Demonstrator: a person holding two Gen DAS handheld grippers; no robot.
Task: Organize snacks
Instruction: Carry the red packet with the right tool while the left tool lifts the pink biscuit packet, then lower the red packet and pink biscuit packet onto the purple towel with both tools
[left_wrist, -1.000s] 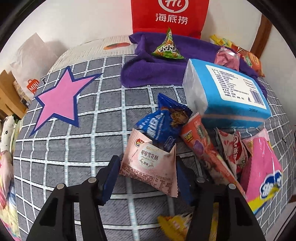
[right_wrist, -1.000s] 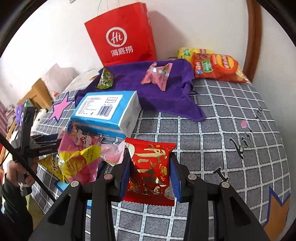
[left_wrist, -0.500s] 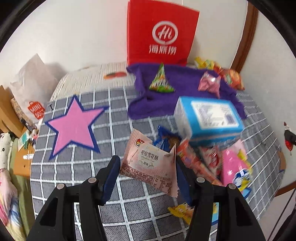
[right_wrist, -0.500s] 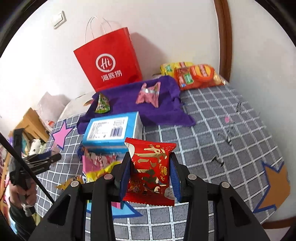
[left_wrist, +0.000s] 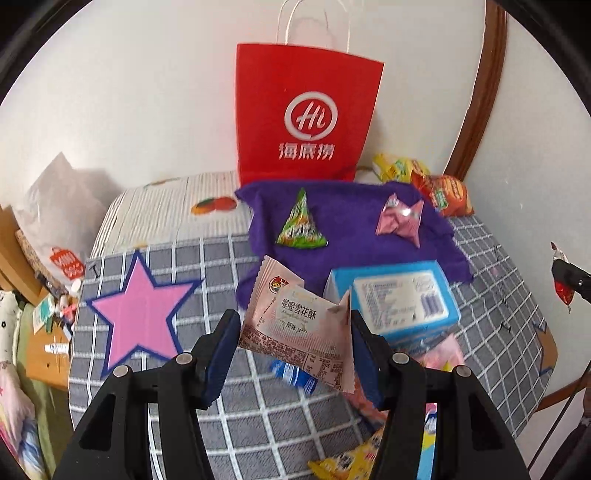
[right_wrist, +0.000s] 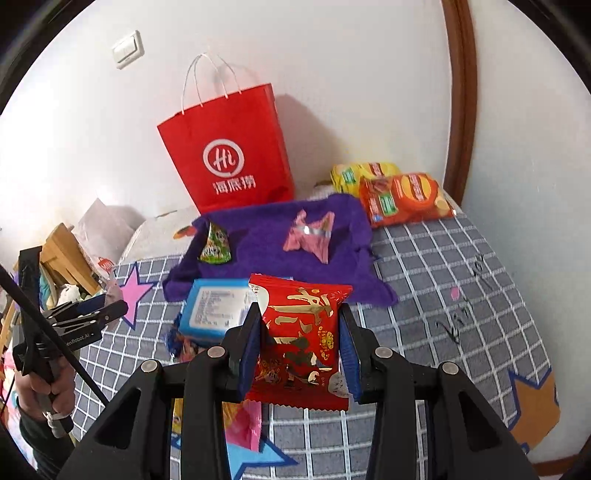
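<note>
Since the earlier frames you have lifted both grippers well clear of the snack pile: the grid-patterned bedspread (left_wrist: 229, 424) now sits far lower in both views, and the red paper bag (left_wrist: 306, 118) shows whole, handles included. Your left gripper (left_wrist: 295, 347) is clamped on the pale pink snowflake-crisp packet (left_wrist: 299, 325), pads pressing its two side edges, packet hanging tilted above the cover near the blue tissue pack (left_wrist: 399, 299). Your right gripper (right_wrist: 299, 347) is closed narrow on the red-and-gold snack packet (right_wrist: 303, 339), held upright between the blue pads. Step in hand, as judged: transport, with both picks done and neither packet placed. On the purple towel (left_wrist: 351, 236) lie a green triangular packet (left_wrist: 301, 223) and a crumpled pink wrapper (left_wrist: 400, 219), well apart; this looks like the sorting area, though the bag behind it could equally be the target, I cannot tell which. Orange and yellow chip bags (right_wrist: 402, 195) rest by the wall beyond the towel. Next move calls for carrying both packets forward over the tissue pack without brushing it, lowering onto a bare patch of towel, then opening the jaws. Mind the left packet: it is pinched by its edges only and may swing or slip.
</note>
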